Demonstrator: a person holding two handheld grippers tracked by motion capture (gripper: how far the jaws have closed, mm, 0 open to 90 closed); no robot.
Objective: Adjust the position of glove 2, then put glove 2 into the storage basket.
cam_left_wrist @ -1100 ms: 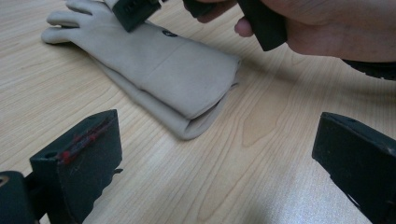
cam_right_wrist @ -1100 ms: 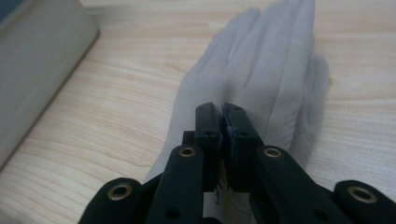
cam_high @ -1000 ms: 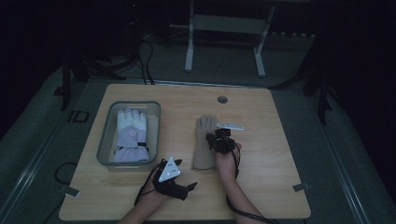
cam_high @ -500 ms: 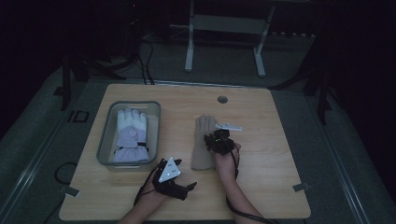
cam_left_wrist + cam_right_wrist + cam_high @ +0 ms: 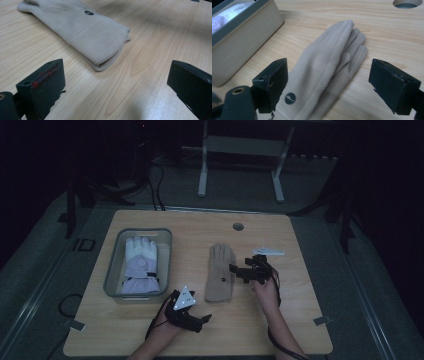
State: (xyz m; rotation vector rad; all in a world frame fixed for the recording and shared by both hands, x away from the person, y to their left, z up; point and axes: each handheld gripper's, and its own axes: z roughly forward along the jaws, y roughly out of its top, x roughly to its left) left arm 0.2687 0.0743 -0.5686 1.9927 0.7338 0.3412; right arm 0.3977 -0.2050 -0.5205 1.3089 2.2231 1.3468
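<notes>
The tan glove [image 5: 220, 272] lies flat mid-table, fingers pointing away from the person, just right of the grey bin [image 5: 112, 275] holding a white glove [image 5: 140, 265], with the right gripper [image 5: 238, 271] spread wide over its palm and the left gripper [image 5: 206, 319] gaping empty near its cuff.

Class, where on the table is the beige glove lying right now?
In the high view the beige glove lies flat mid-table, right of the grey bin, with the open right gripper at its right edge.

high view overhead; gripper views close, sharing beige glove [image 5: 220, 272].
</notes>
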